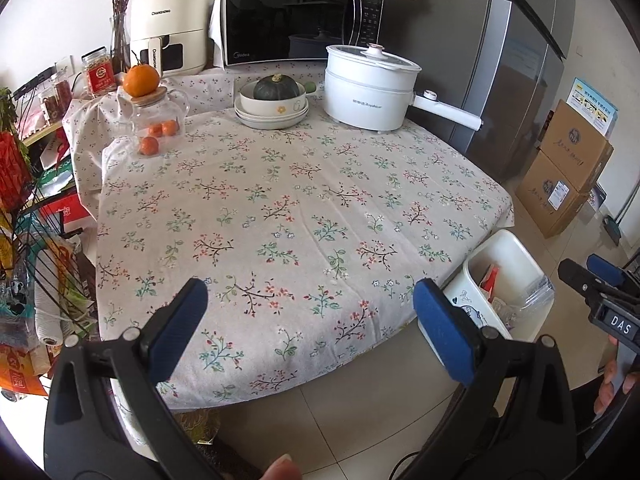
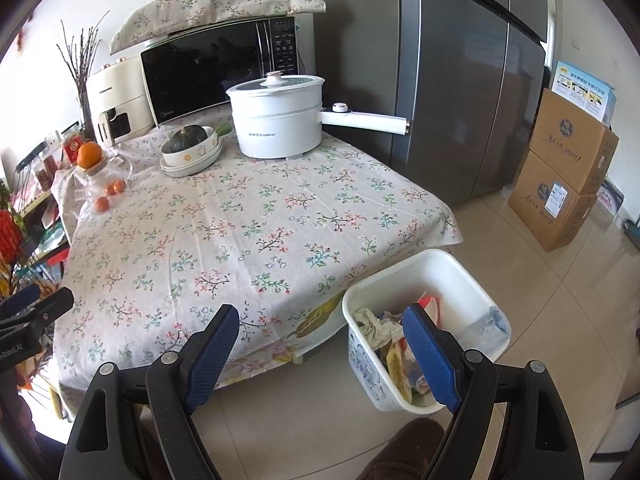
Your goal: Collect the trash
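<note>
R wrist view only: crumpled tissue (image 2: 374,322) in white trash bin (image 2: 476,276) on floor beside table (image 2: 240,240), L view hides it, L tool (image 1: 310,300) and R tool (image 2: 320,330) both spread apart, empty, bin just below R tool's right pad.

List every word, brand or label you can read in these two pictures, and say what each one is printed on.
"CHANGHONG": cream air fryer, on its body and handle.
"Midea": black microwave oven, lower left corner.
"Royalstar": white electric pot.
"DAS": tag on the right tongs.
Too small or blurred: red jar label, cardboard boxes, blue leaflet, microwave buttons.
</note>
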### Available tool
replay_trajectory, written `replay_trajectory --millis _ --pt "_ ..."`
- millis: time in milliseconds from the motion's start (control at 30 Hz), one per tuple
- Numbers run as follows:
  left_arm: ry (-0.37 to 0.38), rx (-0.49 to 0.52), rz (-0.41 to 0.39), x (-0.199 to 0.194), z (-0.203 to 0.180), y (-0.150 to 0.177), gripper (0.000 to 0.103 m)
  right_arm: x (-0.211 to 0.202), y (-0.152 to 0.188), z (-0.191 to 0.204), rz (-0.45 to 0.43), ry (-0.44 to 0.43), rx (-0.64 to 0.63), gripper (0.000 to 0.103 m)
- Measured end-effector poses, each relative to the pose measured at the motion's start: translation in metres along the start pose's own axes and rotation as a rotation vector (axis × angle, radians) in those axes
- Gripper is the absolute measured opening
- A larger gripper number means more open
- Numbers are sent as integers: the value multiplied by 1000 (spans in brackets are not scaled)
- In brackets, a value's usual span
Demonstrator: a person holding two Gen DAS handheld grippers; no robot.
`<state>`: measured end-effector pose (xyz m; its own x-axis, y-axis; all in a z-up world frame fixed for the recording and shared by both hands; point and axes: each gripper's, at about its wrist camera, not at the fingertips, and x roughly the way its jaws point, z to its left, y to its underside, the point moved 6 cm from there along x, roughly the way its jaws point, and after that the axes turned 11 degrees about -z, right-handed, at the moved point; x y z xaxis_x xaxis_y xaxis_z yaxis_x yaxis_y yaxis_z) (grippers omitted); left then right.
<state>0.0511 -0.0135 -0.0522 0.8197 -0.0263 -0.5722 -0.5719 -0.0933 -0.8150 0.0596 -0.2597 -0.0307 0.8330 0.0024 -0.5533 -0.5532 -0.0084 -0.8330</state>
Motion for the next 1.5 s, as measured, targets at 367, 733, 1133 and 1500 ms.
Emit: replay_trajectory --millis 367,733,1133,1500 --pt "8 13 -33 -5 -9 -4 102 -1 -4 2 -15 19 -2 93" --pt "10 22 -47 -7 -18 -7 102 -4 -5 -5 -32 41 -10 93" --pt "-8 17 -47 -6 -14 -6 102 -2 -5 0 -34 41 -24 93" --pt "-10 15 -48 -6 -15 -7 102 -2 -5 1 -29 34 -21 93"
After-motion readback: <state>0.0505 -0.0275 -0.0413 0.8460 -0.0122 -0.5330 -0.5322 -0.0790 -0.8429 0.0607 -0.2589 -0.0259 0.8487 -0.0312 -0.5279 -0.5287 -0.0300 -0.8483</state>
